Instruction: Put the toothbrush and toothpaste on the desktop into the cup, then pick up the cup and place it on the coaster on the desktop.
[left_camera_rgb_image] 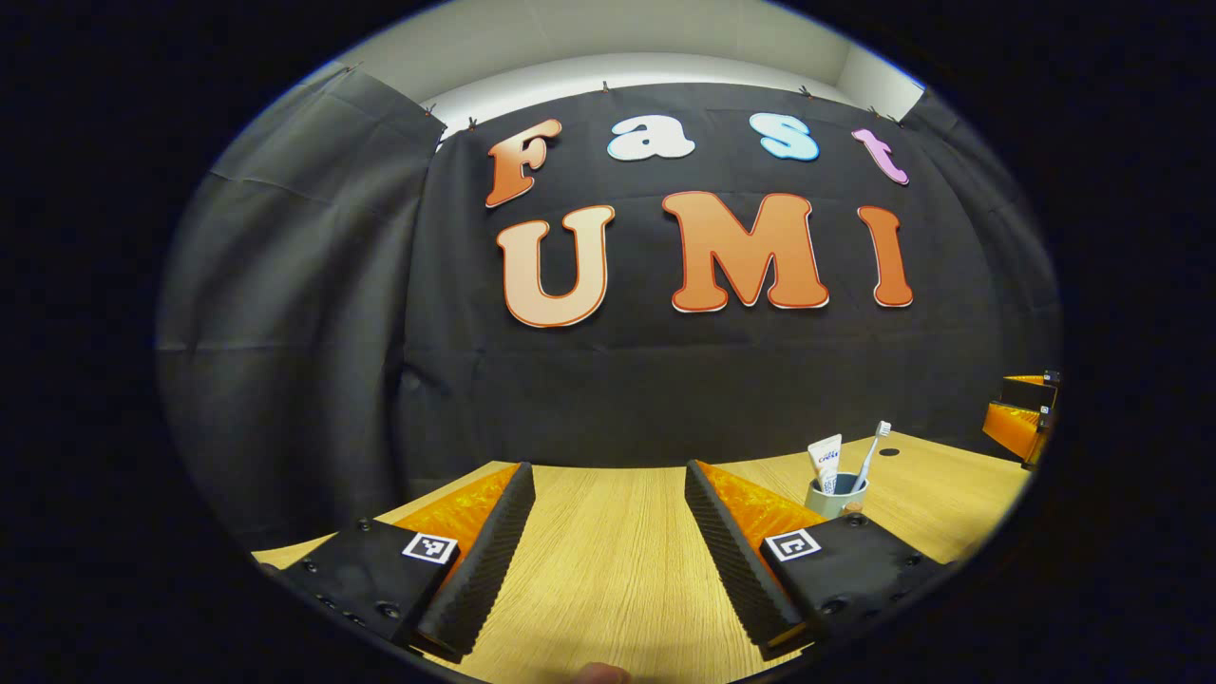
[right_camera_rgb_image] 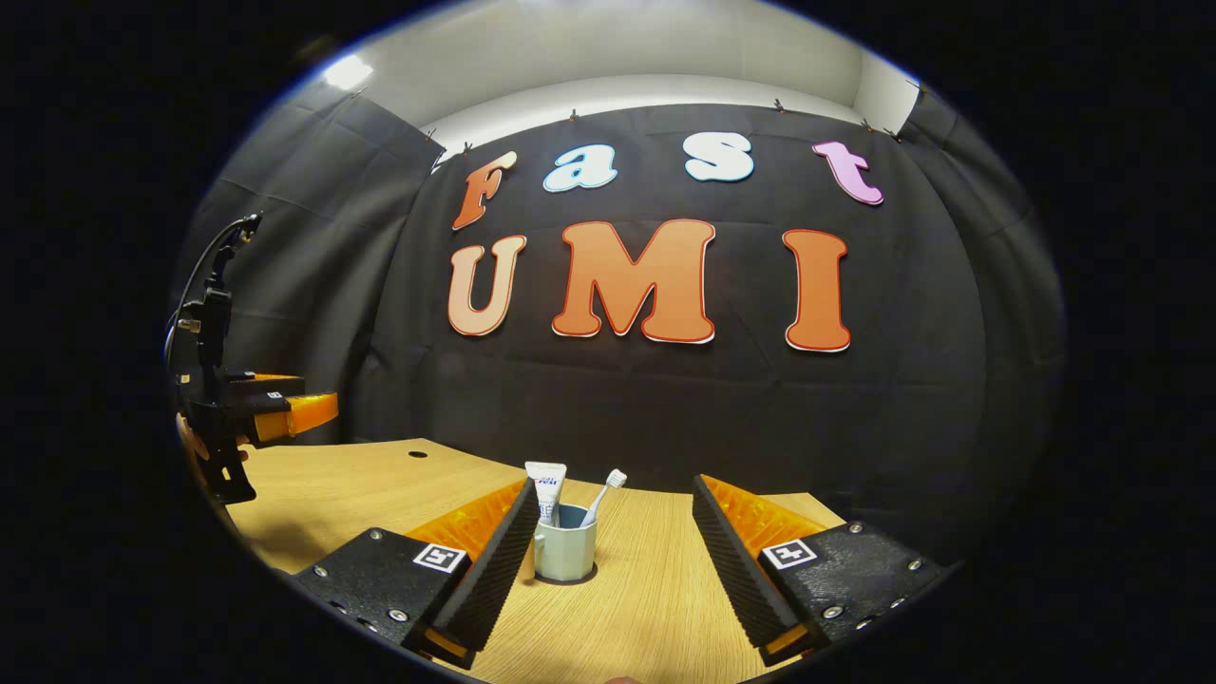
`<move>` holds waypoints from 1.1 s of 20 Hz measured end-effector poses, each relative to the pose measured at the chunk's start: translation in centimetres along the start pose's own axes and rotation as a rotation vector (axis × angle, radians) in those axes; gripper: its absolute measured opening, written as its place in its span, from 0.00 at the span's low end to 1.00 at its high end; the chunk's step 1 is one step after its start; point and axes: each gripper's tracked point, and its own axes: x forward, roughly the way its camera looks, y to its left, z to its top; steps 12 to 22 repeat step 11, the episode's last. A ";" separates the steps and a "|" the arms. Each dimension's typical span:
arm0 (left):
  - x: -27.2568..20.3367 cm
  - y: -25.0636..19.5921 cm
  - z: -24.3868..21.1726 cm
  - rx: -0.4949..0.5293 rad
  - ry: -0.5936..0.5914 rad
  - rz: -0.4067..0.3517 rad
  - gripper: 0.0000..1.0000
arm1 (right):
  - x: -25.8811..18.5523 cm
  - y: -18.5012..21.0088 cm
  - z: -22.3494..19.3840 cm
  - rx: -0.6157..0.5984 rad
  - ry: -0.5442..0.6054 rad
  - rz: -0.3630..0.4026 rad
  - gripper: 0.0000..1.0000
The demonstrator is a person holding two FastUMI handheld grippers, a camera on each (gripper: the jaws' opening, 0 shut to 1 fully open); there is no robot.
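Wood: bare desk [right_camera_rgb_image: 655, 608] under both my grippers.
Cup [right_camera_rgb_image: 564, 549]: upright on a dark coaster [right_camera_rgb_image: 570, 579], brush [right_camera_rgb_image: 603, 495] and paste [right_camera_rgb_image: 546, 489] standing inside.
Left gripper [left_camera_rgb_image: 608, 541]: fingers apart, gripping nothing.
Right gripper [right_camera_rgb_image: 608, 560]: fingers apart, cup just beside my left finger.
Risk: I judge a careless sideways pull could clip and tip the cup.

Pale grey-green cup [right_camera_rgb_image: 564, 556] holds white toothbrush [right_camera_rgb_image: 602, 496] and white toothpaste [right_camera_rgb_image: 547, 486] on light wood-grain desktop [right_camera_rgb_image: 655, 589].
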 end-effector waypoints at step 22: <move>0.5 -0.4 0.4 -0.021 -0.019 -0.006 1.00 | 0.1 0.6 -0.2 0.007 -0.004 0.016 0.98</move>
